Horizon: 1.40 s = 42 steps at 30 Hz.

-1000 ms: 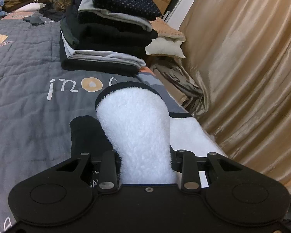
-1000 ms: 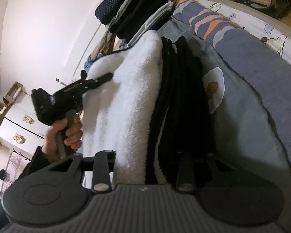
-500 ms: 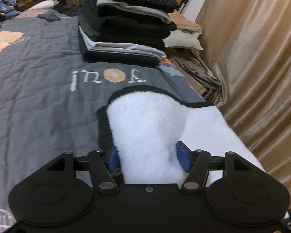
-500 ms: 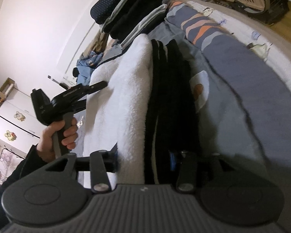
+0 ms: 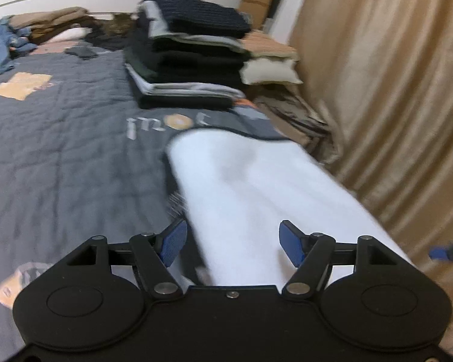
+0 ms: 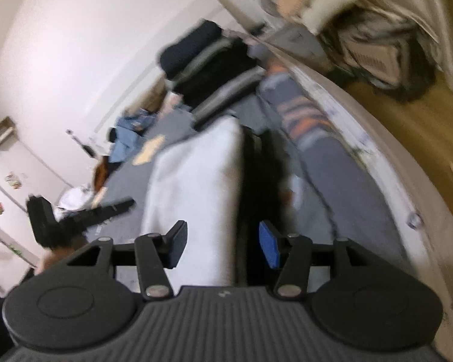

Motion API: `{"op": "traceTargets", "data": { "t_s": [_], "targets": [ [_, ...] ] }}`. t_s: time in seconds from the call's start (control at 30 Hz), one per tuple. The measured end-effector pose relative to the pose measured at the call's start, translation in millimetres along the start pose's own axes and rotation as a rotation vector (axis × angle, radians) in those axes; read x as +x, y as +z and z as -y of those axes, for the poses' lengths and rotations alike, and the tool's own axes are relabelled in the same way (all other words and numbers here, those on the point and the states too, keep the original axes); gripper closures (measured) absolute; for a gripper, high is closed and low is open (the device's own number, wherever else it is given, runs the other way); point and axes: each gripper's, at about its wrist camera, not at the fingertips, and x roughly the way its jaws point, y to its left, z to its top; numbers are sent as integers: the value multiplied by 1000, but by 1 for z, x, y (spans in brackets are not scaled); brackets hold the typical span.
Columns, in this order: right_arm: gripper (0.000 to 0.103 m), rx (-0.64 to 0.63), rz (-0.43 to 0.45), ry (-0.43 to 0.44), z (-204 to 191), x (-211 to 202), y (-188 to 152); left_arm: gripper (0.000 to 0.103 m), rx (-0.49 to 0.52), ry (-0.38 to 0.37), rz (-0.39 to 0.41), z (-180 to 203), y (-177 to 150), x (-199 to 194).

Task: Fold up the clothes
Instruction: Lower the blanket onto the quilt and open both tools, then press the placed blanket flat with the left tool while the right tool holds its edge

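Two grippers. Left gripper [image 5: 232,242]: jaws opening, blue pads clear of the cloth between them. Right gripper [image 6: 223,246]: jaws opening, pads likewise clear. One white fleece garment [image 5: 256,199] with black outer side, folded on the grey quilt [image 5: 60,150] at the bed's edge. One stack of folded clothes [image 5: 190,57] beyond it. One gold curtain [image 5: 392,90] alongside. One heap of unfolded clothes [image 5: 30,33] at the far end, blurred.
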Motion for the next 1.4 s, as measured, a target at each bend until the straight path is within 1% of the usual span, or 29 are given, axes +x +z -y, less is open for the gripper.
{"op": "traceTargets", "data": {
  "t_s": [0.07,0.13,0.2,0.27,0.33,0.43,0.53,0.6,0.8,0.9,0.93,1.0,1.03,1.1,1.17,1.3,1.4],
  "targets": [
    [51,-31,12,58,-13,-1,-1,34,-19,-52,1,12,-13,-6],
    [51,-49,-19,114,-23,7,-3,32,-39,-104,1,24,-27,-12],
    [51,-55,-61,125,-25,19,-8,29,-73,-163,-2,34,-40,-14],
    [51,-59,-102,136,-28,30,-13,29,-96,-196,-9,39,-50,-12],
    [51,-31,-127,121,-16,39,-19,29,-122,-224,-27,41,-59,-9],
    [53,12,-164,100,2,52,-29,29,-152,-233,-56,40,-73,-1],
    [57,96,-165,149,27,53,-39,29,-168,-227,-70,33,-81,6],
    [60,119,-158,170,35,49,-42,29,-171,-226,-82,30,-87,6],
    [60,66,-171,157,27,41,-43,29,-182,-238,-89,25,-92,-7],
    [60,53,-176,146,24,39,-38,29,-228,-310,-33,24,-89,-17],
    [59,49,-177,144,23,38,-37,28,-241,-327,-25,25,-88,-17],
    [58,38,-176,134,18,35,-34,27,-252,-343,-35,28,-88,-10],
    [58,35,-174,123,15,35,-31,27,-257,-350,-41,29,-88,-7],
    [57,23,-163,105,10,32,-25,27,-258,-327,-78,31,-94,3],
    [56,2,-142,106,4,32,-13,27,-264,-318,-93,30,-104,9],
    [56,-54,-135,109,-7,43,14,27,-288,-330,-72,27,-118,5],
    [56,-66,-147,150,-6,63,37,27,-291,-332,-56,28,-121,-2]
  ]
}}
